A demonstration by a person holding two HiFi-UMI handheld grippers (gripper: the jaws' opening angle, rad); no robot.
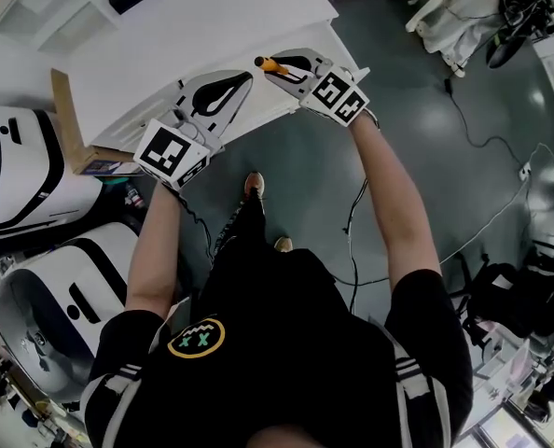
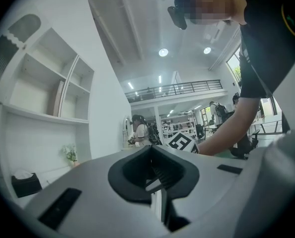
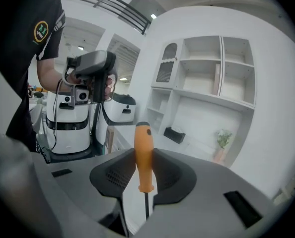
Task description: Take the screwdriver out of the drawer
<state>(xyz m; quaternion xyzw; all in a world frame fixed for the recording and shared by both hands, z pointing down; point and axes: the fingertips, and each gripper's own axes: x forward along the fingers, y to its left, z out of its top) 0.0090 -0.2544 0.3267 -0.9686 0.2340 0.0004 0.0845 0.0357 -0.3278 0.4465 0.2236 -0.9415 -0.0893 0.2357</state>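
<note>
Screwdriver clamped in right gripper over the table edge – left gripper empty.
White table (image 1: 165,54) fills the upper left of the head view, with a shelf unit (image 3: 212,78) behind it in the right gripper view. The person (image 1: 286,343) stands at the table's near edge with both arms stretched forward. Left gripper (image 1: 244,79) hangs over the edge, its jaws together with nothing between them. Right gripper (image 1: 279,69) is just beside it, its jaws nearly closed and pinching the orange handle of the screwdriver (image 3: 143,152). The handle sticks out past the fingertips – the dark shaft runs back between the jaws. The screwdriver is in the air above the table edge.
</note>
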